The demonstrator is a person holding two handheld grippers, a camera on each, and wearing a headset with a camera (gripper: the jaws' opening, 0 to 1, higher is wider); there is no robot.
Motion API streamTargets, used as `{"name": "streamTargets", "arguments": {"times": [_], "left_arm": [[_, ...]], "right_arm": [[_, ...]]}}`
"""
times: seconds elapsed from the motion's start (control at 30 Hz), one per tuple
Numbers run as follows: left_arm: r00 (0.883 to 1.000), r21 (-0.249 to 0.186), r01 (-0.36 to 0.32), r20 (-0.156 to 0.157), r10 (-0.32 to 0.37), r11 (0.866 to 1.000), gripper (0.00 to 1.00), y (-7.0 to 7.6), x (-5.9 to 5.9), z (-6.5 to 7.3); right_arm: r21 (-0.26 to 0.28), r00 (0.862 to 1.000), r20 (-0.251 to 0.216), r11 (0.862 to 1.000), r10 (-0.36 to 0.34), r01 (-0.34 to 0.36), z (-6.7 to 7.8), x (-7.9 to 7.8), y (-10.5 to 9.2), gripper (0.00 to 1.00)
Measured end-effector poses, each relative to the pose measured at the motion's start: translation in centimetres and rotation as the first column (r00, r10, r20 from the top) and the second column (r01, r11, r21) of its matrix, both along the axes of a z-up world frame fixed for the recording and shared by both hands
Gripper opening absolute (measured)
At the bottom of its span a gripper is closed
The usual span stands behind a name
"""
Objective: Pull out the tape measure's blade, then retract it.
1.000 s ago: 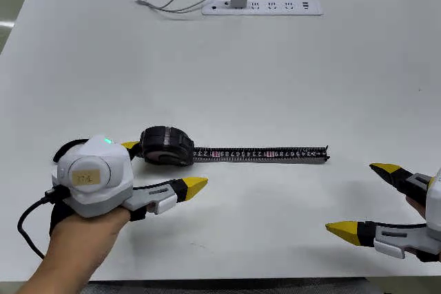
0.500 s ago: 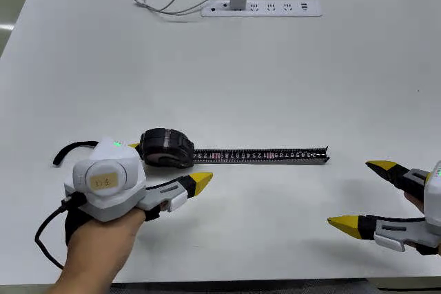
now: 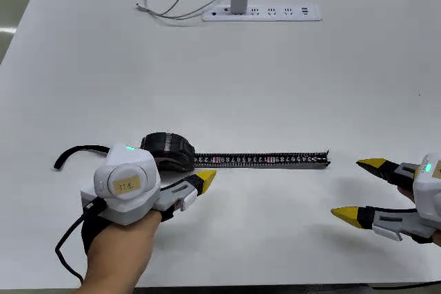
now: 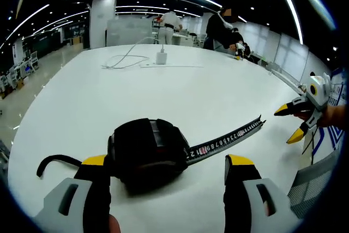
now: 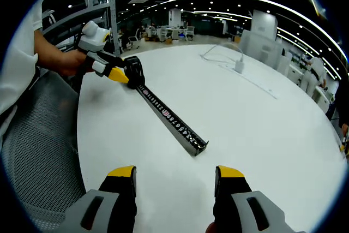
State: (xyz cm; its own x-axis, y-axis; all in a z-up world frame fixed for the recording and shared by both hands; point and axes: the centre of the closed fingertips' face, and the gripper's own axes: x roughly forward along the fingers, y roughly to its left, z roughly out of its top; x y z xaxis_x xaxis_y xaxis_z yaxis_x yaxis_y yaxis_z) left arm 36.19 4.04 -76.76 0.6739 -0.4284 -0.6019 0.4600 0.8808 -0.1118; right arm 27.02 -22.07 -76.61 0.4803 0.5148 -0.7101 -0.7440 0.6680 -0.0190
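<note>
Now the left tool [image 4: 167, 161] straddles the tape measure's case [image 3: 169, 148] on the worktop [image 3: 275, 87], jaws wide, not clamping. The blade [image 3: 262, 160] runs straight towards the right tool [image 3: 358, 189], also agape, nearer the hook.

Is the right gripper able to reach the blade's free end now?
Probably yes: the right gripper is open, facing the blade's free end, with only bare table between.
</note>
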Motion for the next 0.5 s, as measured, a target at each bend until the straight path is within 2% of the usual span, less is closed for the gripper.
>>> {"name": "streamTargets", "arguments": {"times": [0.5], "left_arm": [[0.993, -0.041, -0.119, -0.021, 0.118, 0.992, 0.72, 0.8, 1.0, 0.0]], "right_arm": [[-0.062, 0.995, -0.009, 0.993, 0.104, -0.104, -0.1, 1.8, -0.3, 0.44]]}}
